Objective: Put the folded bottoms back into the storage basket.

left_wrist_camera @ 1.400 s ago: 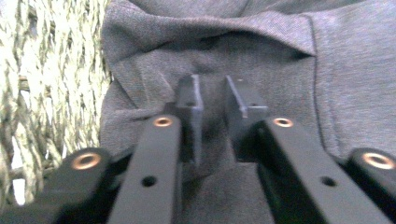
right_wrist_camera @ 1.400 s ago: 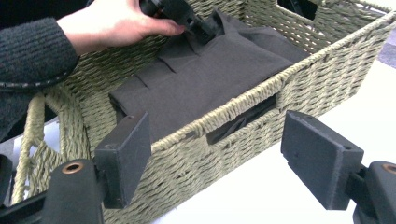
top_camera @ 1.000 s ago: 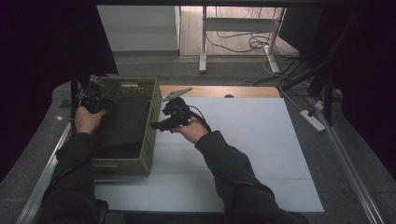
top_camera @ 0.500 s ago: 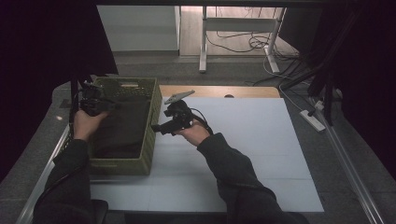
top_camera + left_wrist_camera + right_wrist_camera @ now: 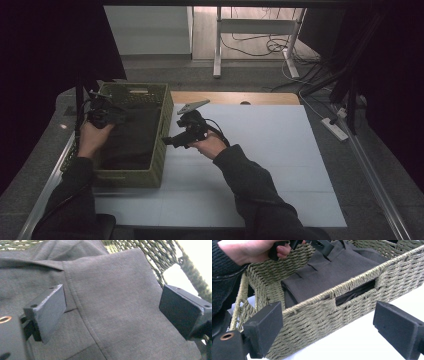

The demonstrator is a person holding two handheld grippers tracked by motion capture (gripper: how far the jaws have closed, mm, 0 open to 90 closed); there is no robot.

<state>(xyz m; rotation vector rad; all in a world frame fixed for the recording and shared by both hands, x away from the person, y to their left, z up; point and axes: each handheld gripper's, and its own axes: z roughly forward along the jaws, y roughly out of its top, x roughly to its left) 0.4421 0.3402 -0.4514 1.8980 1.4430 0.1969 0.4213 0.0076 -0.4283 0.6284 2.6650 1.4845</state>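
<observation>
The left gripper (image 5: 112, 315) hangs inside the basket (image 5: 162, 117), jaws spread wide and empty, low over the dark folded cloth (image 5: 110, 290) that fills the basket floor. A stitched hem of the cloth runs between the jaws, away from the camera, and the cloth's long side follows the basket's length, running away from the person. This gripper is plainly the nearer one, near the basket's far left corner.

To the right, just outside the basket's right wall (image 5: 332, 312), the right gripper (image 5: 170, 140) is held above the white table (image 5: 260, 150). Its jaws are also wide apart and empty, pointing at the wall's handle slot (image 5: 355, 293), through which the cloth shows.

Since a second ago the right gripper has risen and tilted, its grey plate (image 5: 193, 106) lifted higher, while the left has barely shifted.
</observation>
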